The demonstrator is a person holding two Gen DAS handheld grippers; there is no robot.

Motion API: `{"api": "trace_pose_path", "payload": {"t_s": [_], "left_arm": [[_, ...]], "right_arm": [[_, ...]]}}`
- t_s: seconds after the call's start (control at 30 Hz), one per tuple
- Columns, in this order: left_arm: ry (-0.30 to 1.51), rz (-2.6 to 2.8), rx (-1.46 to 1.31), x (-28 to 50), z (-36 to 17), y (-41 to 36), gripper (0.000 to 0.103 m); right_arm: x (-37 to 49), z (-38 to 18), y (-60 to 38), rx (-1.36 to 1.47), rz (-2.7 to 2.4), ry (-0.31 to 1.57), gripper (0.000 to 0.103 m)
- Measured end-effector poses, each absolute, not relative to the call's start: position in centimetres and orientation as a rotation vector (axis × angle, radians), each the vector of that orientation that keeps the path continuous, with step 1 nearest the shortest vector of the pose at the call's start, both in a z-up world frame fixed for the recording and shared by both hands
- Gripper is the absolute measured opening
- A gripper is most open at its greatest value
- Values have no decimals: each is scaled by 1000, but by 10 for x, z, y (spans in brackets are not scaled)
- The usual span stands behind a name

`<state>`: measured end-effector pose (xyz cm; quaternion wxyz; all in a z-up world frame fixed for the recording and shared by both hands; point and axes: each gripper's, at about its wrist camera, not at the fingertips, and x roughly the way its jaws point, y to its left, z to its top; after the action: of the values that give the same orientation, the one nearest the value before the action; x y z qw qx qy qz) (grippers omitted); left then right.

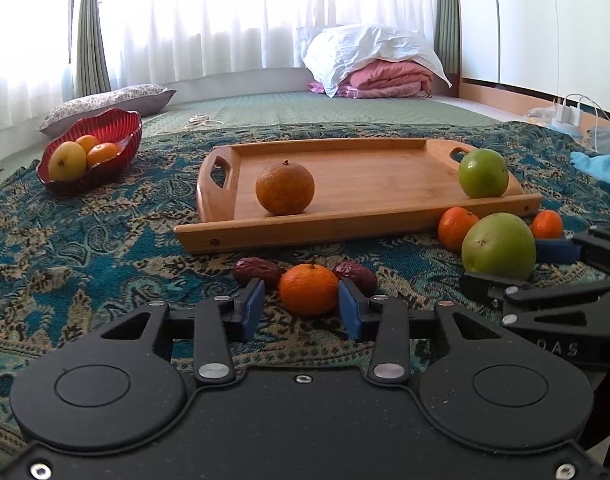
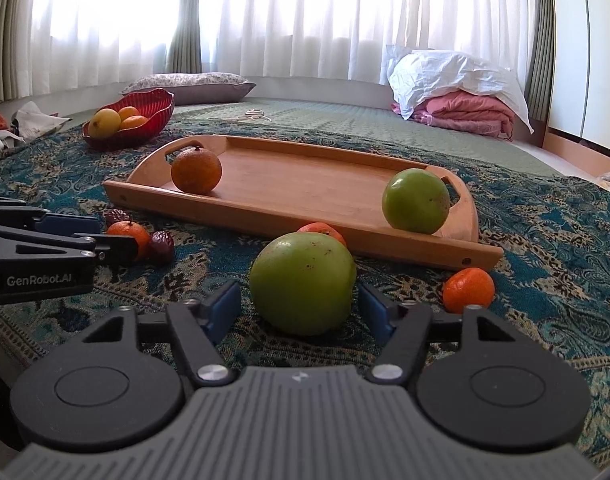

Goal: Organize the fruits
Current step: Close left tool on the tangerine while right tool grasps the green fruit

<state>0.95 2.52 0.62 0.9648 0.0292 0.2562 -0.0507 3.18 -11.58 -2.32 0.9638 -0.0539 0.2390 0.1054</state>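
You had the left gripper point(image 1: 301, 298) pinching a small mandarin point(image 1: 309, 289) at its widest part, near the front edge of the wooden tray point(image 1: 345, 168), with 2 dates point(image 1: 256, 271) flanking it. The right gripper point(image 2: 301, 310) stood spread around the big green fruit point(image 2: 303, 283), pads just clear of its sides. The mandarin looked light and soft-skinned, so a gentle squeeze across its middle should have served; the green fruit looked heavier, smooth and firm, likely to slip unless gripped at its widest girth. Both were nearly round, with no real long axis; the mandarin's stem pointed up. The red bowl point(image 1: 117, 128) sat far left.
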Motion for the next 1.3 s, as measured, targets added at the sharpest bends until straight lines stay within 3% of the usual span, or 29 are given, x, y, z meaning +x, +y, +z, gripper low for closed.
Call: {"api": "trace_pose_path", "payload": {"t_s": [0.67, 0.8, 1.3], "left_arm": [[527, -76, 35, 25, -10, 18, 34], [504, -67, 51, 20, -9, 14, 33], [419, -54, 23, 20, 34, 16, 32]], "right_arm": [[47, -31, -112, -61, 180, 505, 67], [45, -34, -111, -58, 164, 486, 58], [32, -7, -125, 18, 128, 405, 58]]}}
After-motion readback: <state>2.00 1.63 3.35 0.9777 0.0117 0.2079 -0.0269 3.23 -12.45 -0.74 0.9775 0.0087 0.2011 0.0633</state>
